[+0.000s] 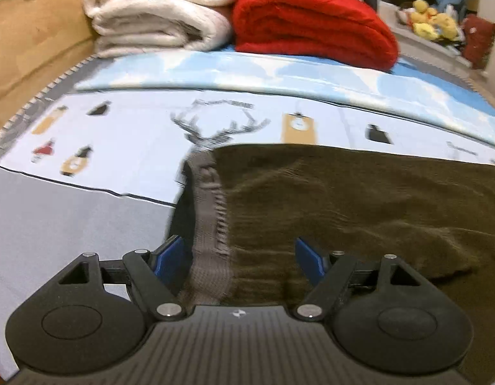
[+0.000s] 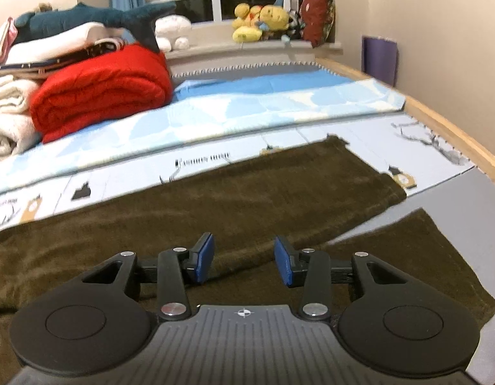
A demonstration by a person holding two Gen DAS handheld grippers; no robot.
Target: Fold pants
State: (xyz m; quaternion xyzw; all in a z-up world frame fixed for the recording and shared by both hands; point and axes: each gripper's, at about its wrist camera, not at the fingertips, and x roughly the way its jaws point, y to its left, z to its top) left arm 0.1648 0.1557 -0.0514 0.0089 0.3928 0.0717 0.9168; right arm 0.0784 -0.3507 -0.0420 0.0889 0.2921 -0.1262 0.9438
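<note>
Left tool (image 1: 242,256) over pants (image 1: 359,199) waistband; right view: leg ends.

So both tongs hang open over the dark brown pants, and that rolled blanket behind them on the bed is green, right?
Not green: the rolled fleece blanket is red, as the right wrist view shows. Both the left tongs and right tongs do hang open over the dark brown pants.

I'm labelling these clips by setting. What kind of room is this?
Most likely a bedroom: dark brown pants lie on a bed with a light blue patterned sheet, folded red blanket, and yellow plush toys on the windowsill.
</note>
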